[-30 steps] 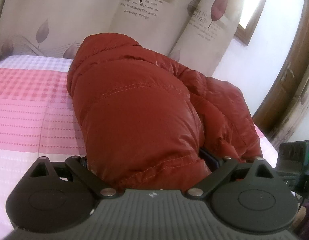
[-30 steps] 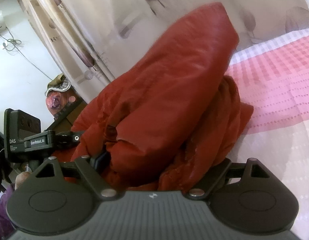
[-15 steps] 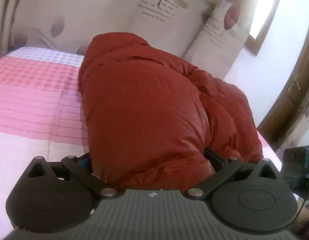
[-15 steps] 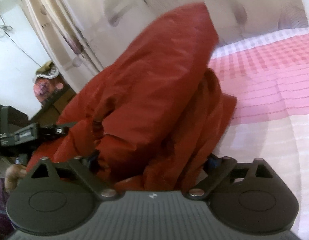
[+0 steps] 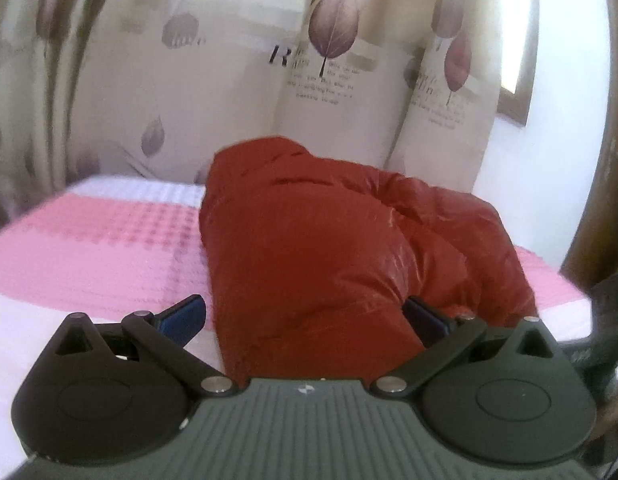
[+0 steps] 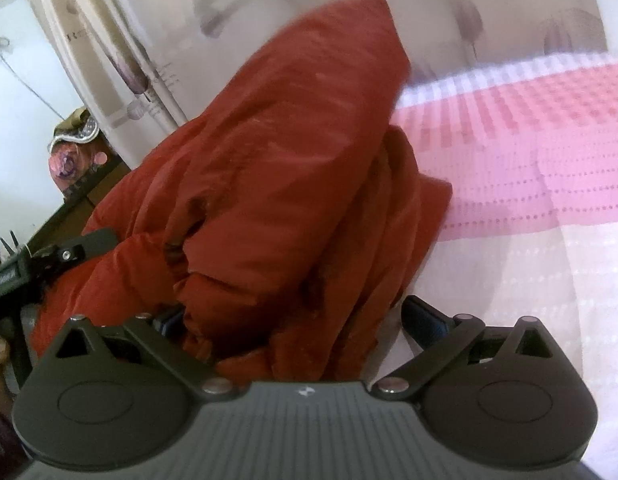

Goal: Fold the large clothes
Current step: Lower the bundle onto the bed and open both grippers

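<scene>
Since a second ago the left tool [image 5: 305, 316] has drawn back from the red puffer jacket [image 5: 329, 248]: its blue left finger pad [image 5: 183, 316], then hidden against the fabric, now stands clear with white bedsheet showing between it and the jacket, and more curtain fills the top of the left wrist view. Both tools' jaws have just been opening. The jacket's near end still bulges between the left tool's spread fingers, and the right pad [image 5: 425, 318] lies just beside the fabric; whether it touches I cannot tell. That tool is released, gripping nothing.

The jacket lies folded into a thick bundle on the bed [image 5: 89, 248], on a sheet checked pink and white. It sits toward the bed's far side, close to the cream curtain [image 5: 237, 92] printed with purple leaves and lettering. To the right of the jacket a brown wooden frame [image 5: 597, 200] runs up the edge of the view.

In the right wrist view the left tool's dark body [image 6: 37, 264] shows at the left edge, beside the jacket [image 6: 277, 184]. The right tool [image 6: 297, 320] is also released, fingers spread wide: the jacket's crumpled edge sits between them, hiding most of the left pad, while the right pad [image 6: 425, 322] stands apart from the fabric over pale sheet [image 6: 529, 280]. From here the bundle rises tilted, its upper end blurred against the curtain.
</scene>
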`<action>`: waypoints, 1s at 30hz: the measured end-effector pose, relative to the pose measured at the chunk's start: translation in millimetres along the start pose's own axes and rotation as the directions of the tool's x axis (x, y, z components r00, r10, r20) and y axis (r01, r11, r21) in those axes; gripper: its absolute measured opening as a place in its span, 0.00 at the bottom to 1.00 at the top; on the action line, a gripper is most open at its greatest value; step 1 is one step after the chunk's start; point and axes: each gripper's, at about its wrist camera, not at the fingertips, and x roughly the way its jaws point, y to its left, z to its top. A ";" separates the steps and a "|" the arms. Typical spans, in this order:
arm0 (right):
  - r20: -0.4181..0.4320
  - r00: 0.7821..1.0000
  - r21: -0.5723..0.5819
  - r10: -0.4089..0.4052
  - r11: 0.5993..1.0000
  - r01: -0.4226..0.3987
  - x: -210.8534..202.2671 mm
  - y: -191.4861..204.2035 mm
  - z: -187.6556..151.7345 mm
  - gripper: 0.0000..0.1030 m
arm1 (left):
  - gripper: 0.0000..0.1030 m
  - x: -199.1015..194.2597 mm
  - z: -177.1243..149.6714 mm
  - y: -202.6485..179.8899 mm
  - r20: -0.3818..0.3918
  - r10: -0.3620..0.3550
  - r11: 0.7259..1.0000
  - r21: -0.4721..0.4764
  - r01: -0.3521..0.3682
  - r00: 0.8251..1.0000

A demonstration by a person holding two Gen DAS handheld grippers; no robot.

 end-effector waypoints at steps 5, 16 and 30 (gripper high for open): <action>0.028 0.999 0.028 0.044 0.999 -0.045 -8.2 -7.4 -1.7 1.00 | 1.00 -15.1 -4.8 -13.2 0.065 0.067 0.994 0.088 -0.072 0.996; 0.147 0.988 0.048 0.053 0.997 -0.060 -39.9 -3.3 -6.1 1.00 | 1.00 -25.1 -6.3 -11.3 0.100 0.123 0.991 0.035 -0.127 0.987; 0.227 0.964 -0.499 -0.141 0.833 0.240 -21.7 99.4 36.4 0.56 | 1.00 -31.1 -5.1 -21.3 0.139 0.165 0.981 0.079 -0.176 0.977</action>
